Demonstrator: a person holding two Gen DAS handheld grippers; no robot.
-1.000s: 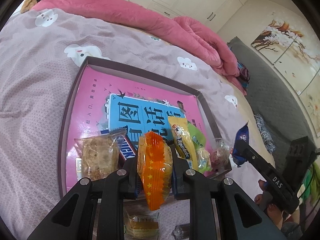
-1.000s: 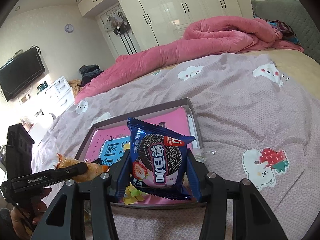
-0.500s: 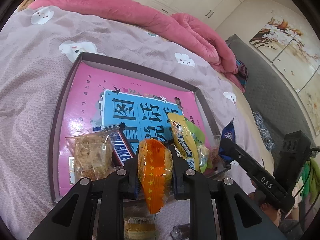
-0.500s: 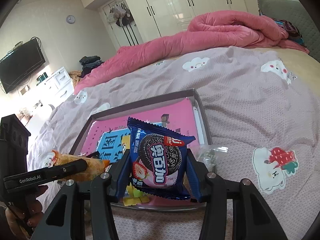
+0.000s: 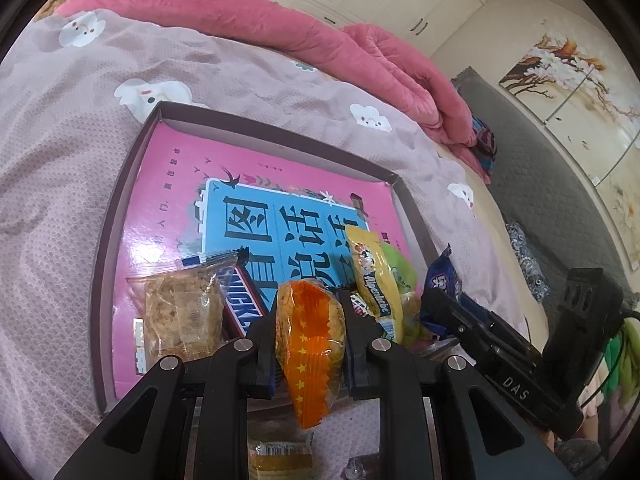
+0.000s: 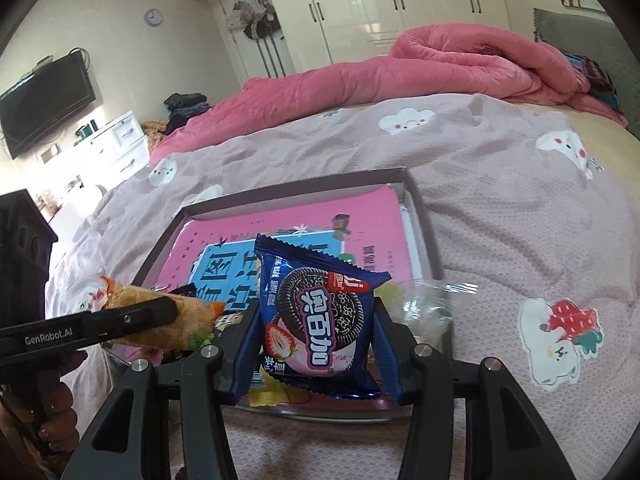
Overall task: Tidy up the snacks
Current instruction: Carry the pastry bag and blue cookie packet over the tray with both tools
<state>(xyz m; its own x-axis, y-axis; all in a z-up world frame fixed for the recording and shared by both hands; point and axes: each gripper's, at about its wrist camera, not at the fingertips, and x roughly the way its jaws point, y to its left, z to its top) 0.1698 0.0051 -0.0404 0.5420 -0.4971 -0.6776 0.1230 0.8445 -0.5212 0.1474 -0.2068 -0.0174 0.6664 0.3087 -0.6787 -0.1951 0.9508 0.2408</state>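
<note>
Nearest in the left wrist view, the left hand-held gripper is clamped tight on an orange star-printed plastic snack pouch, held upright above the near edge of the shallow dark-rimmed cardboard tray. Only this view shows what lies under it on the bedspread: a small yellow-wrapped cake. Just beyond, inside the tray, a clear bag of crumbly brown biscuit lies against a Snickers bar, with a yellow Alpenliebe packet standing to their right on the tray's pink-and-blue printed floor.

The right wrist view gives the other side: the right hand-held gripper is partly closed, its pads pressed against a dark blue Oreo strawberry biscuit packet held over the tray's near right corner. A crumpled clear wrapper sits just right of it (hidden in the left view). The person's hand on the left handle shows only here.

Farther off, the mauve cloud-patterned bedspread runs to a rolled pink quilt.
</note>
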